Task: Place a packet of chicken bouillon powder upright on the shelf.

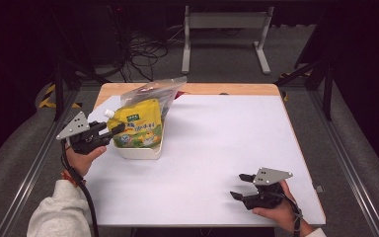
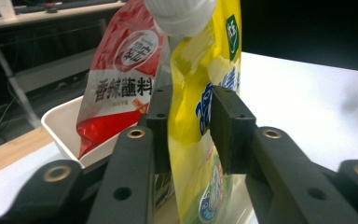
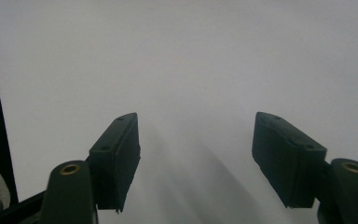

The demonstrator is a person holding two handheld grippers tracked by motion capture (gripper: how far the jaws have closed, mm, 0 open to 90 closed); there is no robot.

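Observation:
A yellow spouted pouch (image 1: pixel 138 126) with a white cap (image 1: pixel 108 113) stands upright in a white tub (image 1: pixel 139 153) at the table's left. My left gripper (image 1: pixel 118 129) comes at it from the left, just under the cap. In the left gripper view the pouch (image 2: pixel 193 84) fills the gap between the two pads, which press on its upper edge at my left gripper (image 2: pixel 191 126). My right gripper (image 1: pixel 236 185) rests low at the table's front right. Its jaws (image 3: pixel 196 154) stand wide apart over the bare white tabletop with nothing between them.
A red-and-white sauce packet (image 2: pixel 116 79) leans in the tub (image 2: pixel 60 123) behind the pouch; from above it is a shiny bag (image 1: pixel 153 91). The white table (image 1: pixel 217 143) has a wooden strip at its far edge. Dark floor, cables and a metal frame lie beyond.

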